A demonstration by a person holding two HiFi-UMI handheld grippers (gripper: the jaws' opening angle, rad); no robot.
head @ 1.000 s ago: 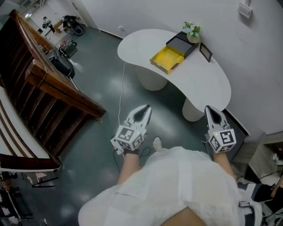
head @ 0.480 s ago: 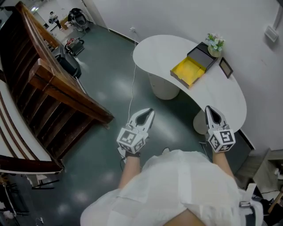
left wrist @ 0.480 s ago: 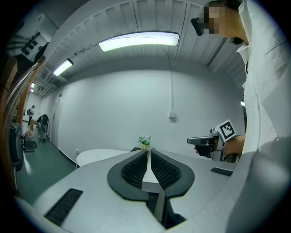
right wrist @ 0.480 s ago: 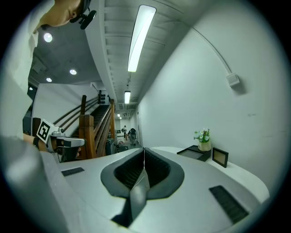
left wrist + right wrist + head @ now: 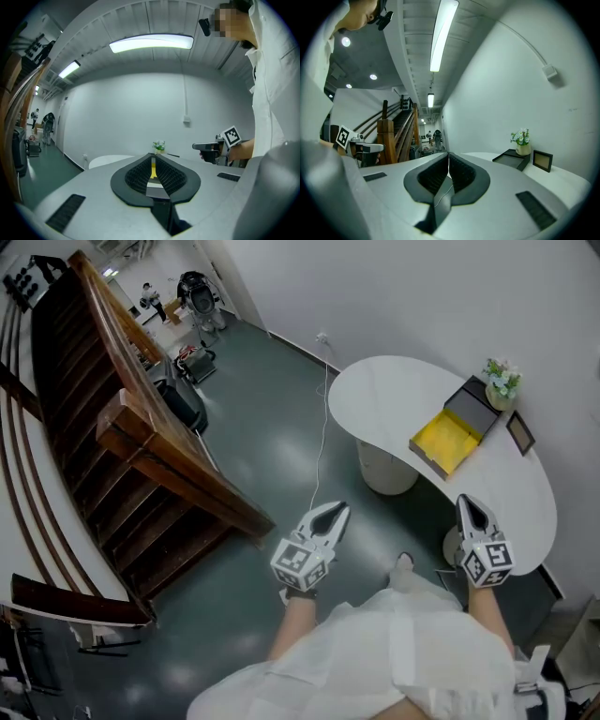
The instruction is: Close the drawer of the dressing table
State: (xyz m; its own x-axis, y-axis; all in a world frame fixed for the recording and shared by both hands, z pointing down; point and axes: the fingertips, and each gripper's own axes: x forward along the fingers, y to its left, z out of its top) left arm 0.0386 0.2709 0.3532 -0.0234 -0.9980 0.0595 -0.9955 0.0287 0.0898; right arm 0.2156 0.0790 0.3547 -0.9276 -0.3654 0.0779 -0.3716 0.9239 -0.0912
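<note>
1. While the drawer (image 5: 441,439) stands pulled out, the task is not yet begun: its yellow inside shows, sticking out of a dark box (image 5: 472,409) on the white table (image 5: 375,390), toward the table's near edge
2. The box sits at the back of the table by the wall, with a small plant (image 5: 502,379) and a picture frame (image 5: 518,433) just beside it; my guess is that a push toward the wall would send the drawer home
3. The left gripper (image 5: 337,510) is held level over bare floor, well apart from the table. Its jaws are narrow, only a slit between the pads, nothing in them. Through that slit I see a strip of yellow, so I judge it is lined up on the drawer
4. The right gripper (image 5: 466,501) hangs near the table's near edge, short of the drawer. Its jaws are pressed together and empty, which suits pushing with a blunt tip rather than grasping
5. Both grippers point forward at about the same height, as for an approach, with no contact anywhere
6. Hazards I'd watch: a cable (image 5: 321,442) trails across the floor toward the table, and a wooden staircase (image 5: 141,456) stands well off to the left
</note>
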